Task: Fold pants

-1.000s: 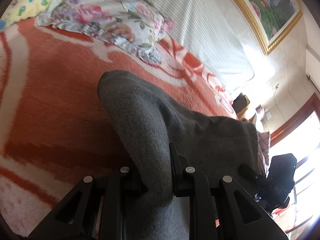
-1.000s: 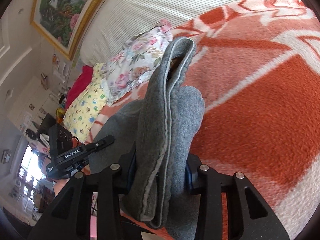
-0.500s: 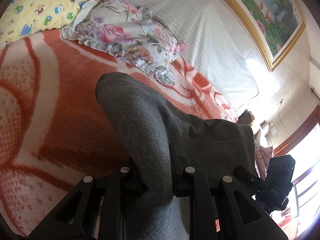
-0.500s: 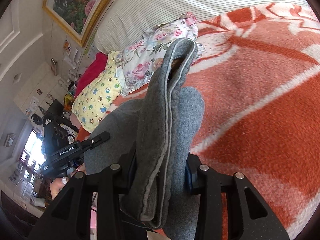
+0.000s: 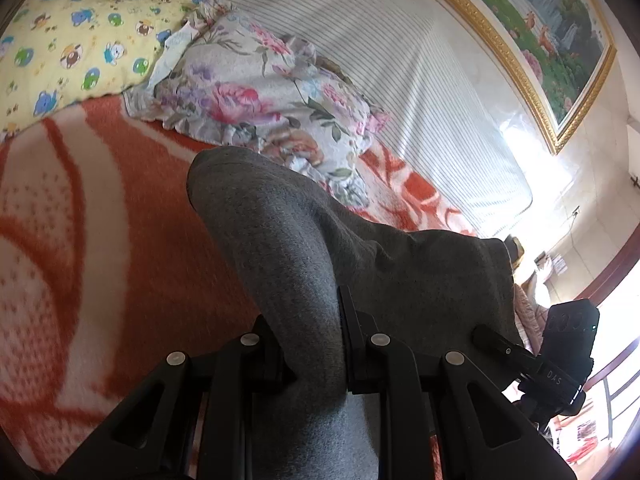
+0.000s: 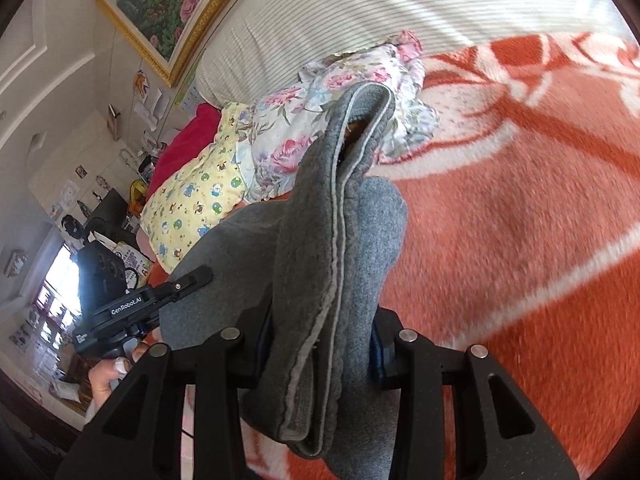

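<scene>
Grey fleece pants (image 5: 304, 248) hang between both grippers above an orange and white blanket (image 5: 100, 240). My left gripper (image 5: 312, 336) is shut on a fold of the pants. My right gripper (image 6: 324, 332) is shut on the other end, where a seamed edge (image 6: 332, 240) sticks up past the fingers. The right gripper also shows at the lower right of the left wrist view (image 5: 560, 360). The left gripper shows at the left of the right wrist view (image 6: 132, 304), with the holding hand under it.
A floral pillow (image 5: 256, 92) and a yellow cartoon-print pillow (image 5: 76, 44) lie at the head of the bed, against a striped white headboard (image 5: 400, 72). A framed painting (image 5: 532, 28) hangs above. Cluttered furniture (image 6: 80, 208) stands beside the bed.
Both grippers have moved with the pants toward the head of the bed; the pillows and headboard look nearer. Both grips are unchanged.
</scene>
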Tool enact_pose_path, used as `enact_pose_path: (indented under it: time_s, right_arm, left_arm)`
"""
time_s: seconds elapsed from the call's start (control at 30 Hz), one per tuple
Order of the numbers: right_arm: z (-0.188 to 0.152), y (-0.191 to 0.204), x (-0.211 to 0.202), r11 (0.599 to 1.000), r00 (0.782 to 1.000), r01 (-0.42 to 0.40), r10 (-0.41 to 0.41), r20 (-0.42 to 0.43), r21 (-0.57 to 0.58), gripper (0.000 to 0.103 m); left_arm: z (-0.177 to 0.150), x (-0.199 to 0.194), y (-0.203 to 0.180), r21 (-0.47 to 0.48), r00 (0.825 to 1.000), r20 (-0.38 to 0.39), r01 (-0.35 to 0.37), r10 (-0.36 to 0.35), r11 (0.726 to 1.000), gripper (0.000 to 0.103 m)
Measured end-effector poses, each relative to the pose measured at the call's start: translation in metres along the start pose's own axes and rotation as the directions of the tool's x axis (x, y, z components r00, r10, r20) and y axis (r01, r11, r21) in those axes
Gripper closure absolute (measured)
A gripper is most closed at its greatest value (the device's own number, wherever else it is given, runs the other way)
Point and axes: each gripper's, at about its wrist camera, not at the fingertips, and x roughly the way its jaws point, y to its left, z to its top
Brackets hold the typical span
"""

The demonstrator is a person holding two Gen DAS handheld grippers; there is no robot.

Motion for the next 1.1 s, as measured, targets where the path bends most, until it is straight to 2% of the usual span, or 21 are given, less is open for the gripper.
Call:
enact_pose_path:
  time_s: [0.27, 0.77, 0.97, 1.03, 1.1]
  right_arm:
    - [0.022, -0.002, 0.026, 0.999, 1.0, 0.0, 0.0, -0.001, -0.033, 0.063]
    - [0.052, -0.015, 0.065, 0.999, 1.0, -0.007, 0.007, 0.002, -0.032, 0.063]
    - [0.054, -0.027, 0.078, 1.0, 1.0, -0.003, 0.003, -0.019, -0.012, 0.063]
    - [0.053, -0.034, 0.082, 1.0, 0.999, 0.002, -0.002, -0.034, -0.006, 0.06]
    - [0.052, -0.041, 0.086, 0.999, 0.998, 0.043, -0.043, -0.055, -0.007, 0.055]
  left_arm:
    - [0.023, 0.014, 0.005, 0.017, 0.999, 0.021, -0.026, 0.026, 1.0, 0.083]
    - [0.056, 0.05, 0.023, 0.025, 0.998, 0.014, -0.064, 0.063, 0.998, 0.083]
    - [0.053, 0.059, 0.039, 0.006, 0.997, -0.004, -0.082, 0.082, 0.997, 0.083]
    - [0.049, 0.06, 0.046, -0.008, 0.996, -0.008, -0.086, 0.086, 0.996, 0.083]
    - [0.043, 0.06, 0.051, -0.013, 0.996, -0.016, -0.09, 0.09, 0.996, 0.081]
